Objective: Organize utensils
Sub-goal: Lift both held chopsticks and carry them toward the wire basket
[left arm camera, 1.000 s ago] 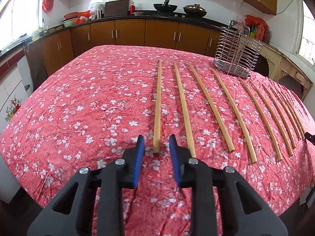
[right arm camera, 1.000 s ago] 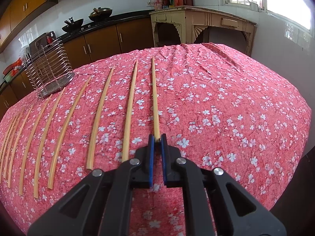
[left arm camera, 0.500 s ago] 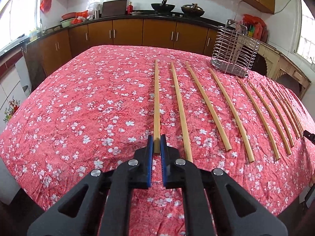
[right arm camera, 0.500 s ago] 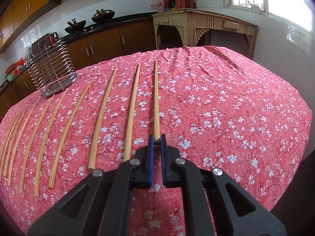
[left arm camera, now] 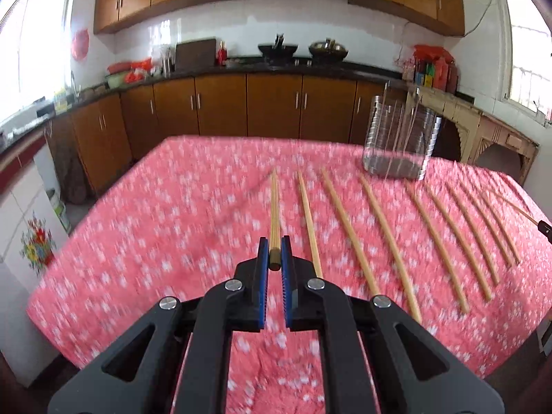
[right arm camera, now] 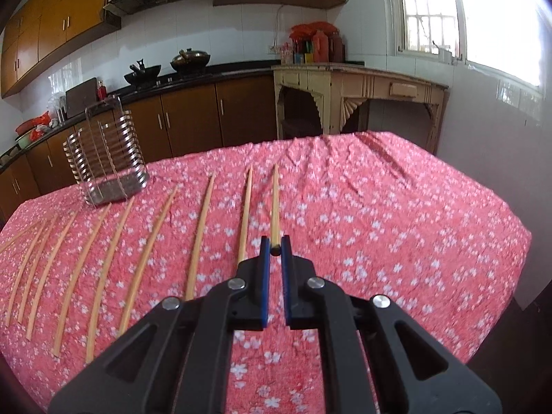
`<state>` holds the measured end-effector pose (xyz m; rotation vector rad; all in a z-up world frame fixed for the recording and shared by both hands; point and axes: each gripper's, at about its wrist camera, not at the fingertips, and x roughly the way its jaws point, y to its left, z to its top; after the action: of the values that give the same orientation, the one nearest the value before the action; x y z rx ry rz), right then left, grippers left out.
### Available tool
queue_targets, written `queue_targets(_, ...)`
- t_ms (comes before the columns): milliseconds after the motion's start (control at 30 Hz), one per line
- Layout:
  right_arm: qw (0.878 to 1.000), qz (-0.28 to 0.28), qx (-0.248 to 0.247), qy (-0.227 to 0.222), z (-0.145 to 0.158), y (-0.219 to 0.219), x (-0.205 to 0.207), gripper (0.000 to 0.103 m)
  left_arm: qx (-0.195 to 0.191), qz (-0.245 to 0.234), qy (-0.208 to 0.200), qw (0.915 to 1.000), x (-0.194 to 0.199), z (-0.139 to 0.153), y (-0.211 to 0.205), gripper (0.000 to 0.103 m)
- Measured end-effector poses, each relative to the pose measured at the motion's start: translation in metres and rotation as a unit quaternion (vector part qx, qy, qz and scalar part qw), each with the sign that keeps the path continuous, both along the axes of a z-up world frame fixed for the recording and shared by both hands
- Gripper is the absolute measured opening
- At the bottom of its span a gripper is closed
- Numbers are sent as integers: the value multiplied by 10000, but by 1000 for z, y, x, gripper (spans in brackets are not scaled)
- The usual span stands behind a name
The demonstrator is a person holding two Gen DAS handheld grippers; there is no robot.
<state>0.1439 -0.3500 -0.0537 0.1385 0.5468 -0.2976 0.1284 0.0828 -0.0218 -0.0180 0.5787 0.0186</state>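
Pinching an end chopstick each, the left hand-held gripper (left arm camera: pixel 275 253) and right hand-held gripper (right arm camera: pixel 275 248) clamp chopsticks (left arm camera: pixel 274 214) (right arm camera: pixel 275 203) by their near ends above the bench (right arm camera: pixel 396 227); probably bound for the wire rack (right arm camera: pixel 107 158) at its far edge.

Right gripper (right arm camera: pixel 275 246) clamped on butt of rightmost chopstick (right arm camera: pixel 275 203), apparently raised off floral tablecloth (right arm camera: pixel 379 227), remaining chopsticks (right arm camera: pixel 200 238) fanned toward nine o'clock, wire holder (right arm camera: pixel 107 158) at ten o'clock.
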Motion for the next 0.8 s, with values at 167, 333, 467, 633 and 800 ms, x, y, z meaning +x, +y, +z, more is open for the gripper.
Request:
queue_targets(167,9992,35,-190,-350,35,-2,5,7,-14,-82,-378,9993,12,38,5,7)
queue_targets(333,9971,12,-362,-665,66,-4,15,7,-3,-72,-629,9980,27,62,7,7)
queue_targets(467,9953,-43,-411,-874,86,-8,24,7,-151,-45,-720,9973,42,75,13,7)
queue_targets(633,9928,-69,-471,-1098,106,-13,35,7,-143,15,-895,9959,58,93,16,7)
queue_targets(800,9911,-48,-404,-1264,126,-19,47,7,-126,69,-1062,9942,68,107,17,7)
